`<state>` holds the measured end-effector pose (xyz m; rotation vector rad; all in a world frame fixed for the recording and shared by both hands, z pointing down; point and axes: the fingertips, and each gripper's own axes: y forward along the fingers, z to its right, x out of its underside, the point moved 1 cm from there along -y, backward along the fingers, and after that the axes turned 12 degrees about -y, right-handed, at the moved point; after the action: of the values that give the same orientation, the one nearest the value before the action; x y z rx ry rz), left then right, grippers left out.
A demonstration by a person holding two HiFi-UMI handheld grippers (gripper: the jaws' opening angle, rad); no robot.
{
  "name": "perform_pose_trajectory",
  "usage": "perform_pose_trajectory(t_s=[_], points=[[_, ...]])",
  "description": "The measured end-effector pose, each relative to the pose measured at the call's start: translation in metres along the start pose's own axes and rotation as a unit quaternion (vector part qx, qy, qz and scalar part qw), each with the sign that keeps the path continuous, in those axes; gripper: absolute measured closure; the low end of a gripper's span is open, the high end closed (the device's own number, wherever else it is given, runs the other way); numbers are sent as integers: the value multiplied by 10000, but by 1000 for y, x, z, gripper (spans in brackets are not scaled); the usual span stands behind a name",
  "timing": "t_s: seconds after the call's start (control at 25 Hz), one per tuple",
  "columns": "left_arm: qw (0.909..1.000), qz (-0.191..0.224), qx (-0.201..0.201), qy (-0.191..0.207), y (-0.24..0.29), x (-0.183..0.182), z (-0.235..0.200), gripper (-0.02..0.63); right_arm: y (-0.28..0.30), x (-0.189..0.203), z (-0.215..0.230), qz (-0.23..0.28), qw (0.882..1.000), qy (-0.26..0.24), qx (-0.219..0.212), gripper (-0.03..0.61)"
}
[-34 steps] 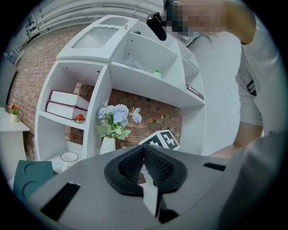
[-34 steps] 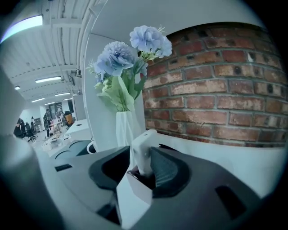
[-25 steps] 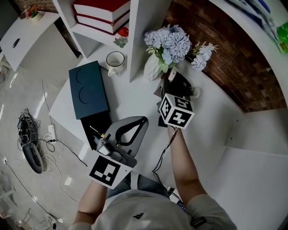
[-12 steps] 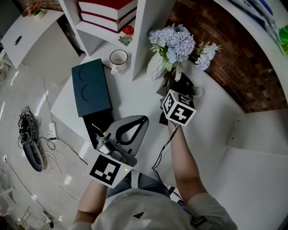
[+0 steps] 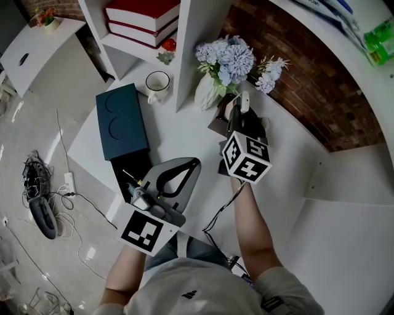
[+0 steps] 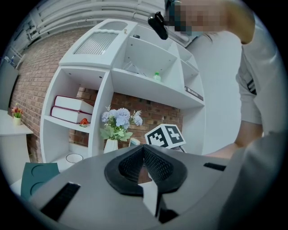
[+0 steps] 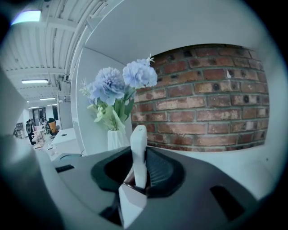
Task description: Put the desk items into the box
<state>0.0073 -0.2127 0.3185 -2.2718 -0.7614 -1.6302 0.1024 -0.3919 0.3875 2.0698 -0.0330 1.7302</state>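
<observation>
Directly ahead of the right gripper [image 5: 239, 109], close to its tips: white vase [image 5: 206, 93] of pale blue flowers [image 5: 231, 58], backed by a red brick wall [image 5: 295, 92] running off to that gripper's right. Further ahead and to its left, inside a white shelf unit [image 5: 196, 31]: stacked red books [image 5: 143, 18] with a small red ornament [image 5: 169, 44] just beside them. Well to the left of the left gripper [image 5: 194, 166], down on the grey floor [image 5: 31, 123]: tangle of black cables [image 5: 34, 167] and a white power strip [image 5: 69, 180].

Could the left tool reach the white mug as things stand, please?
Probably yes: the left tool is empty, and bare desk lies between it and the mug beside the teal box.
</observation>
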Motion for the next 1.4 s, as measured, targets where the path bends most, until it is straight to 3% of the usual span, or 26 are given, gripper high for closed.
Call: perform_pose_trajectory(t_s=[0.36,0.64,1.04,1.4], points=[[9998,177,106,68,-3,-10,20,601,-45,-34,17,490,9987,129,3,484],[9994,315,72,137,-13,-17,31,601,-73,-40,10,553,9977,280,-270,486],[9979,549,-258,219,-47,-24,38,601,-113,-50,-31,705,9928,316,-913,486],[9932,775,-826,262,-95,-28,32,601,-134,-55,-91,774,9825,192,-1683,486]])
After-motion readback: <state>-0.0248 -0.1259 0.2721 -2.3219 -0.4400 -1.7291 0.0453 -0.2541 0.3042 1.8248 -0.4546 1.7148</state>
